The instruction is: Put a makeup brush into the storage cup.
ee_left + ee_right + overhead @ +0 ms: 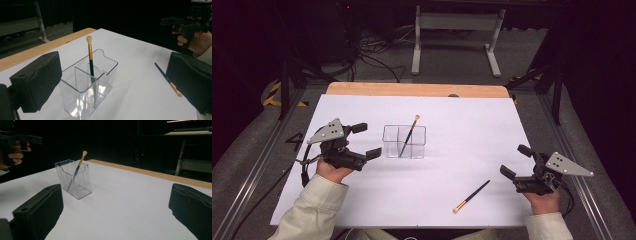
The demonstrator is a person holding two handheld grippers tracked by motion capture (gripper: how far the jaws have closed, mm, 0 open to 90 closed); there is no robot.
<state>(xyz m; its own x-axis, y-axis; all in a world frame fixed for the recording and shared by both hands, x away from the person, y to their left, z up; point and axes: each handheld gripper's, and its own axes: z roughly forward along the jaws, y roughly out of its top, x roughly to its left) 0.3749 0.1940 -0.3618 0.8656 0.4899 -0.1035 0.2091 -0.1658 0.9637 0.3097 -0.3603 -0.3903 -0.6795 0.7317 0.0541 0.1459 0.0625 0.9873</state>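
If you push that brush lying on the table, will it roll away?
Probably a little. The loose brush looks thin, straight and round-handled, so a sideways nudge from the right gripper may roll it on the smooth white table. It looks stiff and light, with a soft tip. Its fatter brush end might make it curve rather than roll straight.

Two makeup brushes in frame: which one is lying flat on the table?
The brush near the right gripper, flat on the white table with its bristles toward the person. The other brush stands tilted inside the clear organizer, bristles up.

loose brush (167,78) partly behind claw (190,82)
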